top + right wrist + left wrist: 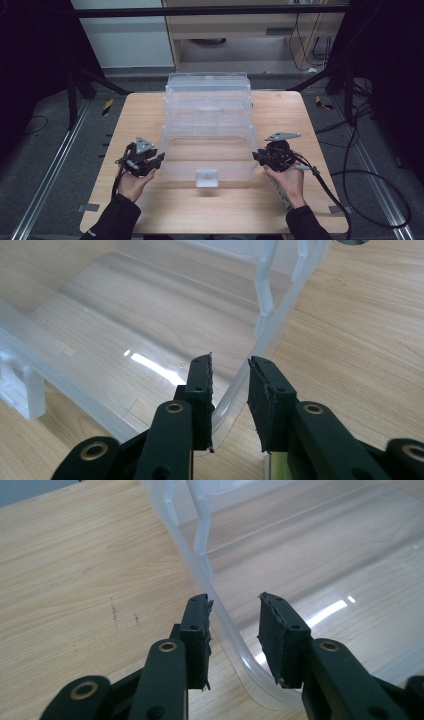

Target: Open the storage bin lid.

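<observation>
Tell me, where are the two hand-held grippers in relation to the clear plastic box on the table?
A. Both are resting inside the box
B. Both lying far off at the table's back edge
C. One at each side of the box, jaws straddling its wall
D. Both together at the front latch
C: the left hand-held gripper and right hand-held gripper flank the clear plastic box, each with jaws either side of its wall.
</observation>
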Available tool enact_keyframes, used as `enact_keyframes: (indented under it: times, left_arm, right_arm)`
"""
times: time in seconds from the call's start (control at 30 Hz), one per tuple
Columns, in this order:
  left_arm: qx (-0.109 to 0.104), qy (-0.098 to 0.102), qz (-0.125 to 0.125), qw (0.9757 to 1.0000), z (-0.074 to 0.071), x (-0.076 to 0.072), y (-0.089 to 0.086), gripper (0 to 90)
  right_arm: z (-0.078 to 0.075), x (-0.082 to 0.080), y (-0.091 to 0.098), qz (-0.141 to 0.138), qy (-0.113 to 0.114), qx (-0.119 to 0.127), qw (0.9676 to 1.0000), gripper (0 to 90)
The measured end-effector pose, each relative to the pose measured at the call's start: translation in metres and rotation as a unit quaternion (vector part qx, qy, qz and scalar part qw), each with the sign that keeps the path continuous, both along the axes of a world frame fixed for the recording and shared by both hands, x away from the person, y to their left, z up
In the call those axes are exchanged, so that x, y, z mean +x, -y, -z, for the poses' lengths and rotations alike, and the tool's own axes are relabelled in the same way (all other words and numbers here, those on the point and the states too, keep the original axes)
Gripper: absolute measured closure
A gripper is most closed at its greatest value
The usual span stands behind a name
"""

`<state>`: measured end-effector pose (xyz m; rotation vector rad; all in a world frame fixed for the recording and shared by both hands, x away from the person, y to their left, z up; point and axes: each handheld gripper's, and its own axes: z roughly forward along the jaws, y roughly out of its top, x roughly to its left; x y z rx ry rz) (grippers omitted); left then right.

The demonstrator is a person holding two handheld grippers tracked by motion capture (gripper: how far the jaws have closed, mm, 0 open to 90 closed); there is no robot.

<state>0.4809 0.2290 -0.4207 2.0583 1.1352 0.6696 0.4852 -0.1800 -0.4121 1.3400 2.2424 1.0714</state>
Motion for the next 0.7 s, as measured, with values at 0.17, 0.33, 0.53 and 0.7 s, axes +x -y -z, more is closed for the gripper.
enact_keyframes:
  times: [0.17,0.33,0.53,0.7]
  left_arm:
    - [-0.001,0.0,0.002,1.0,0.0,0.001,0.0,63.6]
    - [-0.001,0.001,0.008,1.0,0.0,0.003,-0.001,63.2]
    - [0.004,0.001,0.007,1.0,0.0,0.005,-0.001,58.0]
    - [0.005,-0.011,-0.005,0.9999,0.001,0.004,0.001,57.6]
  right_arm:
    - [-0.008,-0.003,0.004,-0.004,0.019,0.012,0.9997,64.7]
    - [-0.025,-0.01,0.015,0.002,0.036,0.028,0.999,60.2]
    - [-0.034,-0.015,0.029,0.015,0.042,0.014,0.9989,55.6]
    - [-0.039,-0.018,0.035,0.018,0.041,0.007,0.999,52.5]
